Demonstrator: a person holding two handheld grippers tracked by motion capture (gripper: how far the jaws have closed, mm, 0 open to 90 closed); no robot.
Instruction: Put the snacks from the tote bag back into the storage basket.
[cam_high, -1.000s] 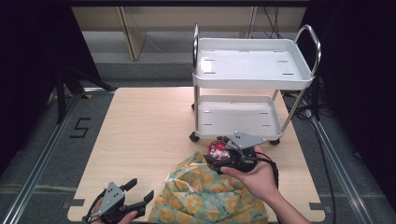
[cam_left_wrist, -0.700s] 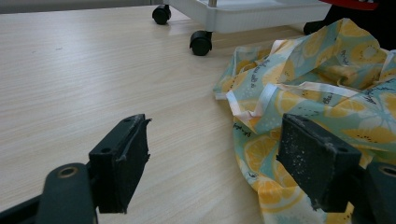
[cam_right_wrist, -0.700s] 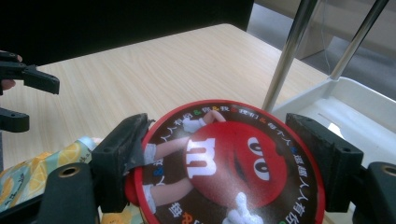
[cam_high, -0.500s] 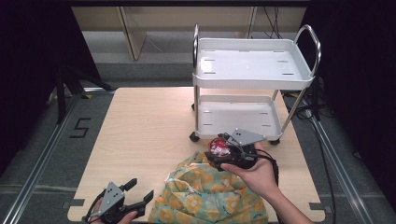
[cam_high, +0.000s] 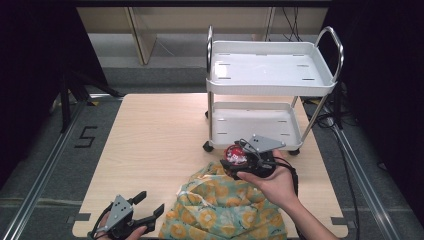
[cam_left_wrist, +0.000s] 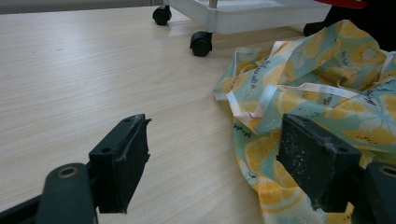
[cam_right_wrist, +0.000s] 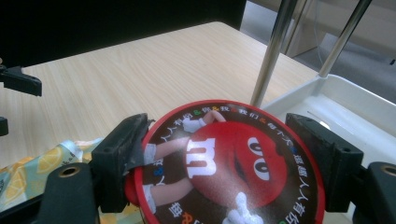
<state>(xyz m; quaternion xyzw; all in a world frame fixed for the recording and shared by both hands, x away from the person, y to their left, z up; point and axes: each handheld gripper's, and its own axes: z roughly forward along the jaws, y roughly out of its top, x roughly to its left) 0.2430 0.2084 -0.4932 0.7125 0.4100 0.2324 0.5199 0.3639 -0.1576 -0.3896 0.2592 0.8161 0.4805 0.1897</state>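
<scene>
- My right gripper (cam_high: 239, 159) clamps a round red tin (cam_right_wrist: 227, 166); jaws press its rim from both sides, lid facing up.
- Tin (cam_high: 234, 154) sits above the table's near-right part, just in front of the cart's (cam_high: 270, 75) lower shelf, over the far edge of the bag (cam_high: 225, 212).
- The cart's chrome posts rise just behind the tin in the right gripper view.
- Bag, lemon-print cloth, lies crumpled at the table's near edge, right of centre.
- My left gripper (cam_high: 145, 210) sits low at the near-left edge, jaws spread wide, nothing between them.
- In the left gripper view its right jaw is against the bag's (cam_left_wrist: 322, 93) edge; its left jaw is over bare table (cam_left_wrist: 93, 84).
</scene>
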